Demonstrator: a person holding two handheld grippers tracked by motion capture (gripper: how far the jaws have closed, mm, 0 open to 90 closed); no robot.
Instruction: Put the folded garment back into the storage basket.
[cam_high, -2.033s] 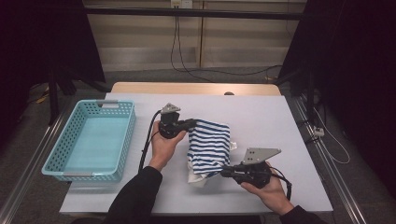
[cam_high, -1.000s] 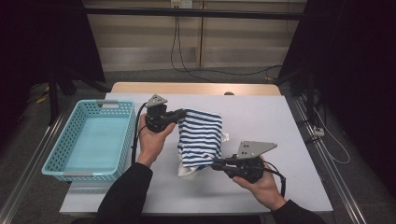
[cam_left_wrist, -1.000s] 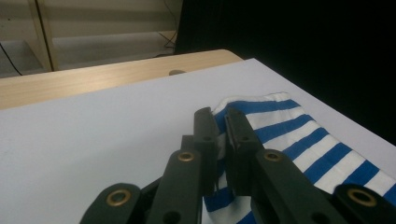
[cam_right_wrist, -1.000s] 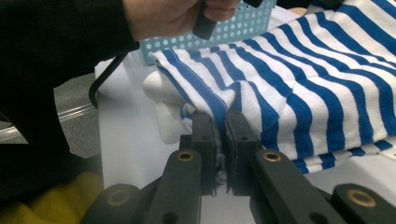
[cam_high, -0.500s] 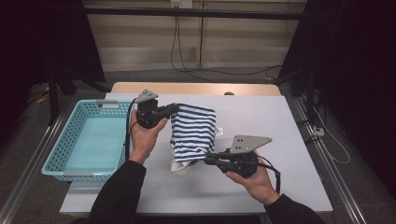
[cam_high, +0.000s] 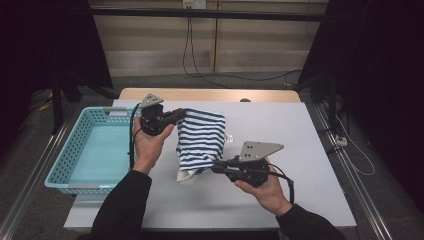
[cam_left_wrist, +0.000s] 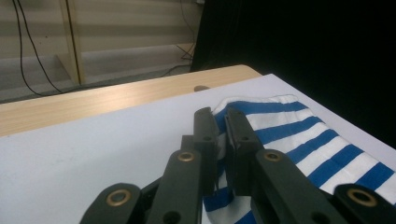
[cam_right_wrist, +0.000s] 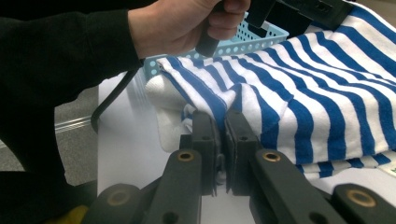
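Note:
A folded blue-and-white striped cloth (cam_high: 201, 140) hangs slightly above the white table (cam_high: 300, 135), held at two ends. My left gripper (cam_high: 181, 115) is shut on its far left edge; in the left gripper view the jaws (cam_left_wrist: 222, 126) pinch the striped cloth (cam_left_wrist: 299, 140). My right gripper (cam_high: 216, 167) is shut on the near edge of the cloth; in the right gripper view its tips (cam_right_wrist: 222, 126) clamp a fold of the striped cloth (cam_right_wrist: 317, 93), with the other hand (cam_right_wrist: 187, 23) behind.
A light-blue plastic basket (cam_high: 70, 160) sits at the table's left side, just left of my left hand. A wooden strip (cam_high: 210, 94) runs along the table's far edge. Black curtains stand at both sides, and cables hang on the back wall.
Both hands have carried the striped cloth leftward and a little up, closer to the basket. Both grips on the cloth stayed as they were.

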